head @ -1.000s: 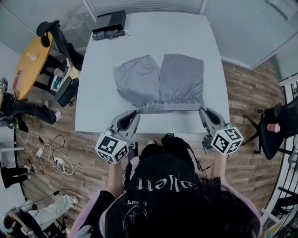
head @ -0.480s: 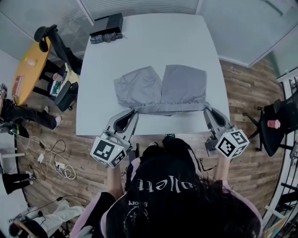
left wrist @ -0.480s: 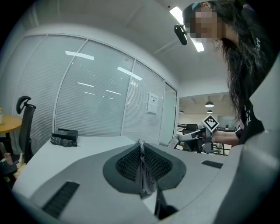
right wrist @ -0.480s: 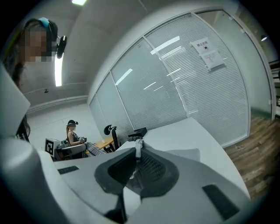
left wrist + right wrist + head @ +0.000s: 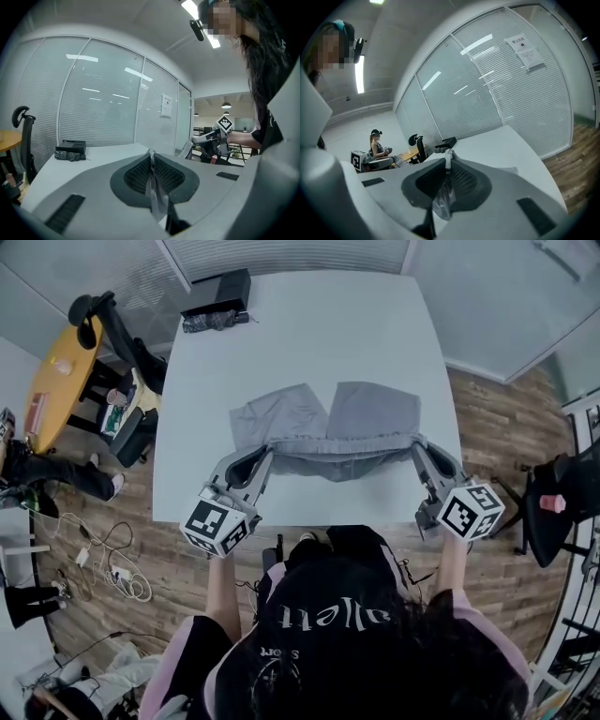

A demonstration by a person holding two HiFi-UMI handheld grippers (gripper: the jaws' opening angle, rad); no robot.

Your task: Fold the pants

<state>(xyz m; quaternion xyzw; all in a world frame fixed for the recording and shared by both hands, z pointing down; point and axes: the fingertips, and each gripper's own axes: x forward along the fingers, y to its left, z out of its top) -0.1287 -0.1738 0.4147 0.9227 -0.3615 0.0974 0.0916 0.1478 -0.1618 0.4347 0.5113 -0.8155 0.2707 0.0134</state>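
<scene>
A white table [image 5: 300, 334] stands in a glass-walled office. The left gripper [image 5: 268, 450] and the right gripper [image 5: 419, 444] are each clamped on a thin pinch of grey cloth. If either pinch slips, or one side runs ahead, the fold would likely land skewed. The pants [image 5: 370, 413] have their waistband stretched between the two grippers, and the legs trail away across the table.

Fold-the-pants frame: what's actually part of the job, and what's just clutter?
In the job:
- grey pants, waistband clamped at both ends
- left gripper
- right gripper
- white table

Lying about:
- black box and dark bundle, at the table's far corner
- yellow table and office chair, off to the side
</scene>
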